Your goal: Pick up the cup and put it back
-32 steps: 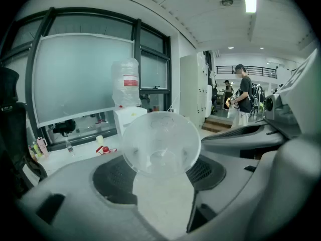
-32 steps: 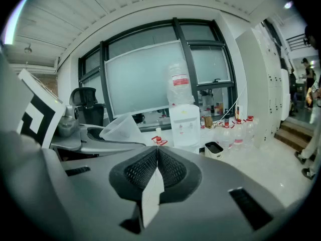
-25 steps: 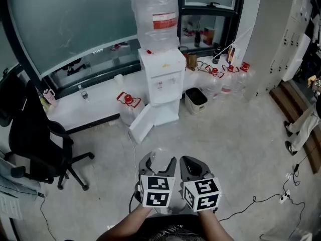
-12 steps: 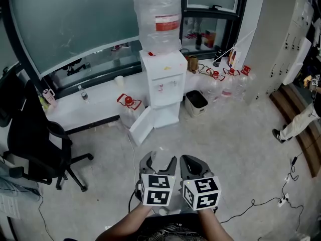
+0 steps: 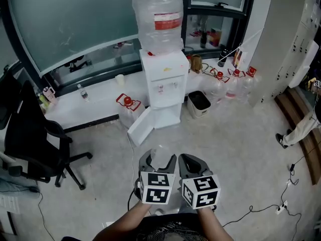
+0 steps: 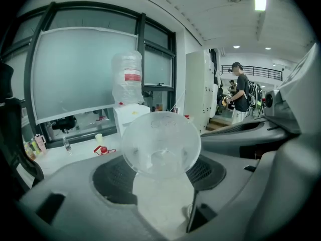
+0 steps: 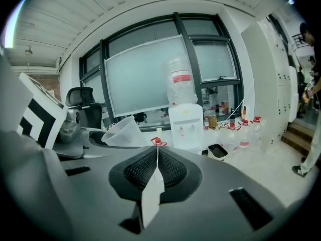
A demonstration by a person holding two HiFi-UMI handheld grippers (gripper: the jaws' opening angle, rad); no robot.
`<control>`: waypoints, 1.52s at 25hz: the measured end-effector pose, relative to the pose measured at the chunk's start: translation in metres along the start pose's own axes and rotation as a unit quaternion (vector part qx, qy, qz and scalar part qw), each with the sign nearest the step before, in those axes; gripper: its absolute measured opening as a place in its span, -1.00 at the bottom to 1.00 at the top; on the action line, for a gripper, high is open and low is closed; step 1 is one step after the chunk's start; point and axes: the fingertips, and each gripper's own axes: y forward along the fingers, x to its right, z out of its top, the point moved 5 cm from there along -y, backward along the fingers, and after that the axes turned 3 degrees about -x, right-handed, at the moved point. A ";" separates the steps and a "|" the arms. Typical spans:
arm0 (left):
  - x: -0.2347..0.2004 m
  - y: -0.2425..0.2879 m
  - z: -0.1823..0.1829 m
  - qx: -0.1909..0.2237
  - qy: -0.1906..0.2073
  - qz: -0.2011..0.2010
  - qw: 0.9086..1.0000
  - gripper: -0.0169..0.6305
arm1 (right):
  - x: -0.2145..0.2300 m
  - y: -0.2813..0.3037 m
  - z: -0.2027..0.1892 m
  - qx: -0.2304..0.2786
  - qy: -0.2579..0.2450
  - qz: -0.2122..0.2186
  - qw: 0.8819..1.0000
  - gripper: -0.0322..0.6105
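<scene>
A clear plastic cup (image 6: 160, 147) sits between the jaws of my left gripper (image 6: 161, 179), which is shut on it; its round body fills the middle of the left gripper view. In the head view the cup (image 5: 159, 153) shows faintly between the left gripper's fingers, low and centre above the floor. My left gripper (image 5: 157, 160) and right gripper (image 5: 193, 165) are held side by side. The right gripper (image 7: 156, 159) is shut with nothing in it, its pads meeting in a thin line. From the right gripper view the cup (image 7: 125, 131) lies to the left.
A white water dispenser (image 5: 161, 79) with a big bottle stands ahead, its lower door open. A black bin (image 5: 199, 103) and several water jugs (image 5: 231, 87) stand beside it. A black office chair (image 5: 35, 144) is at left. A person's legs (image 5: 300, 130) and floor cables (image 5: 261, 209) are at right.
The grippers keep their hold and place. The head view has drifted a little, and the person at the right edge has stepped.
</scene>
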 end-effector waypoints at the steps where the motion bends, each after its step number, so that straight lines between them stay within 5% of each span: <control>1: 0.002 0.007 0.004 -0.001 0.000 0.001 1.000 -0.06 | 0.008 0.003 0.003 -0.001 0.000 0.002 1.000 -0.83; 26: 0.048 0.176 0.087 -0.051 -0.013 0.057 0.997 -0.06 | 0.191 0.089 0.055 -0.040 0.026 0.068 0.997 -0.83; 38: 0.057 0.208 0.100 -0.060 -0.033 0.101 0.993 -0.06 | 0.229 0.112 0.068 -0.048 0.013 0.110 0.993 -0.83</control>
